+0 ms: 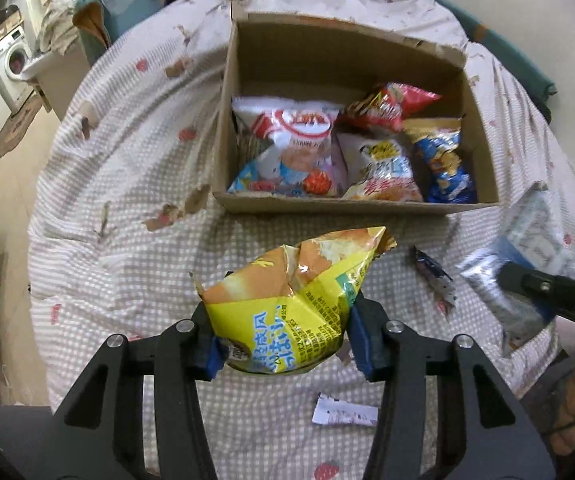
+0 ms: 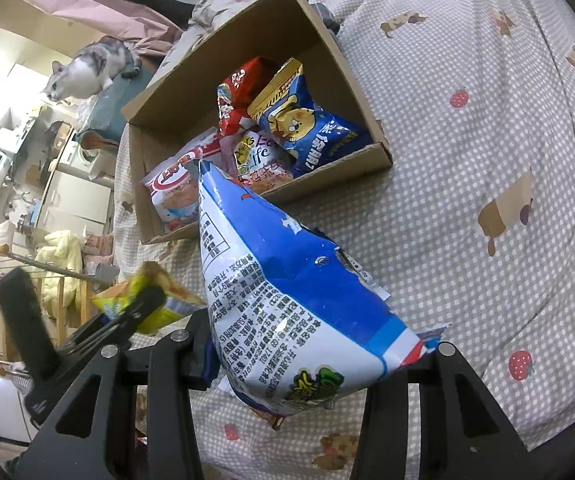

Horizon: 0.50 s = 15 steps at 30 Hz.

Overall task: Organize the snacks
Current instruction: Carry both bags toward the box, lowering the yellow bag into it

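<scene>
Before cardboard box [image 1: 339,204], left tongs [image 1: 283,344] clamping yellow bag [image 1: 287,300], right tongs [image 2: 311,364] clamping blue bag [image 2: 287,292]

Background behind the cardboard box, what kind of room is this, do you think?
Probably a small, lived-in home, likely a bedroom or studio. The cardboard box sits on a checked quilt with strawberry prints, a washing machine stands off to the side, and a grey and white cat perches on furniture.

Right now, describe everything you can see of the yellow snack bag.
The yellow snack bag is a crinkled, glossy foil-like packet, yellow below and orange above, with blue lettering and fine print. It looks puffed and sealed. The left gripper clamps its lower part between blue pads, holding it above the checked cloth, just short of the cardboard box.
</scene>
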Available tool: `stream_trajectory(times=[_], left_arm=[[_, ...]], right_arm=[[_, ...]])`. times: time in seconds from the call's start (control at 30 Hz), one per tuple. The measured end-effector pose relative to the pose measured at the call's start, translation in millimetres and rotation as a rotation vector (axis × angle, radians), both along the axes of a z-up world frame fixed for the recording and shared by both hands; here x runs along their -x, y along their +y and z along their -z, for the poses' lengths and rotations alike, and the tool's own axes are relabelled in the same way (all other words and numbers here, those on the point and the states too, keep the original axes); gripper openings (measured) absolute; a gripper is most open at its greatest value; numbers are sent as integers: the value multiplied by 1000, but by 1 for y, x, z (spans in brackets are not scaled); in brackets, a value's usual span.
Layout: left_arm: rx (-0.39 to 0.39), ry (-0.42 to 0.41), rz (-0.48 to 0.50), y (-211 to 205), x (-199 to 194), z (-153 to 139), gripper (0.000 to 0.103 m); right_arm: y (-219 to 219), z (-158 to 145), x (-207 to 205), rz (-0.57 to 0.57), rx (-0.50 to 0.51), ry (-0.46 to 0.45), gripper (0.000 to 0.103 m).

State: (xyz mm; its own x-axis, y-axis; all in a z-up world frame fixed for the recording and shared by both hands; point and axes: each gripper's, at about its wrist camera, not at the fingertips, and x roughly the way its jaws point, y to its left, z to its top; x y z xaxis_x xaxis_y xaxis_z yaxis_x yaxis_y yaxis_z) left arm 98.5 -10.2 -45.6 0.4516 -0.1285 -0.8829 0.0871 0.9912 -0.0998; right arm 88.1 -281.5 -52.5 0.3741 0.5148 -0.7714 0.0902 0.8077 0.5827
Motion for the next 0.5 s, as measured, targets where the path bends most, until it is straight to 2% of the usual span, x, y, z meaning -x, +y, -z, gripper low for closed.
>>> stream_trajectory(times=[0.17, 0.37, 0.5], left_arm=[[-15, -42, 1, 4, -1, -20, 46], [-16, -76, -18, 4, -14, -45, 46], [-29, -105, -19, 2, -28, -56, 46]], right_arm=[[-1, -10, 0, 5, -23, -35, 46], [-18, -41, -3, 49, -19, -155, 46], [-26, -54, -16, 64, -11, -198, 46]])
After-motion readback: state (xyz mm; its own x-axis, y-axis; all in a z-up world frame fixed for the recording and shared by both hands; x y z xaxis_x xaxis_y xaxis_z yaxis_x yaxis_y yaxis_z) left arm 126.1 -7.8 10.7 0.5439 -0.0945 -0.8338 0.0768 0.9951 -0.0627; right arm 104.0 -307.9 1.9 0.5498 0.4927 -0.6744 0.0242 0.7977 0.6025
